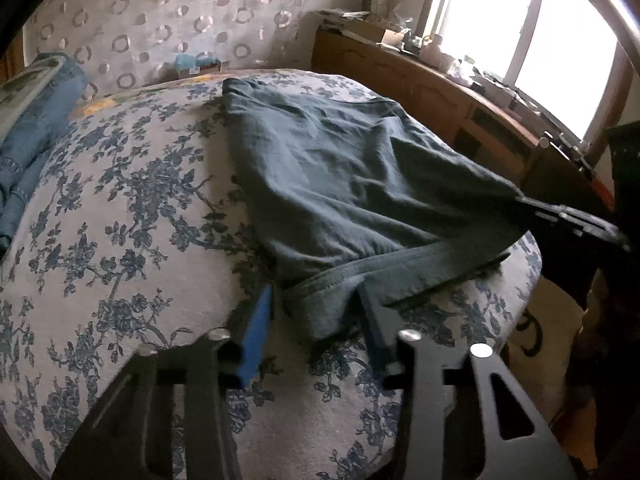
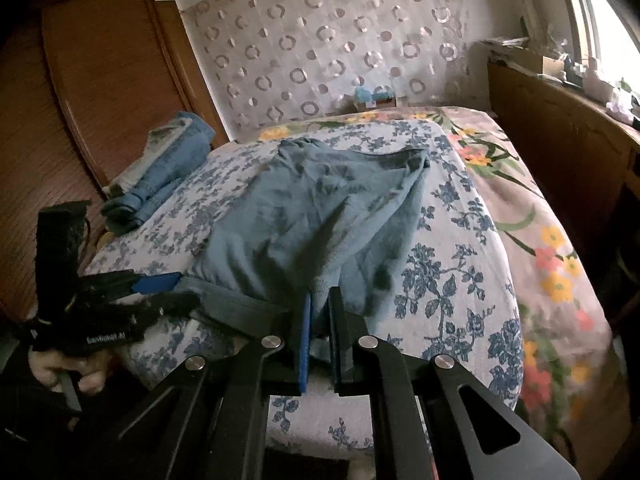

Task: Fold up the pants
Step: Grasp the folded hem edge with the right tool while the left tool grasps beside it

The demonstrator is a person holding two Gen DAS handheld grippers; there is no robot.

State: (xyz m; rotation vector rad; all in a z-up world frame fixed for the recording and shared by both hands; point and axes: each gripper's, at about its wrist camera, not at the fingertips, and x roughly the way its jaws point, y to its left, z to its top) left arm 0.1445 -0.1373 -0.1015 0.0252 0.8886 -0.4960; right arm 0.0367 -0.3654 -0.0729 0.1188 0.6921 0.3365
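Blue-grey pants (image 1: 340, 184) lie spread on a floral bedsheet (image 1: 132, 220), hem end near me. My left gripper (image 1: 316, 312) is open, its blue-padded fingers either side of the near hem corner, which lies between them. My right gripper (image 2: 320, 312) is shut on the other hem corner of the pants (image 2: 316, 208) and lifts the cloth slightly. In the left wrist view the right gripper (image 1: 576, 220) shows at the right edge, holding the stretched hem. In the right wrist view the left gripper (image 2: 156, 284) shows at the left by the hem.
A stack of folded jeans (image 1: 36, 120) lies at the bed's left side, also seen in the right wrist view (image 2: 160, 164). A wooden cabinet (image 1: 460, 108) with clutter runs along the right under the window. A wooden wardrobe (image 2: 100, 80) stands left. A flowered blanket (image 2: 540, 240) covers the bed's right side.
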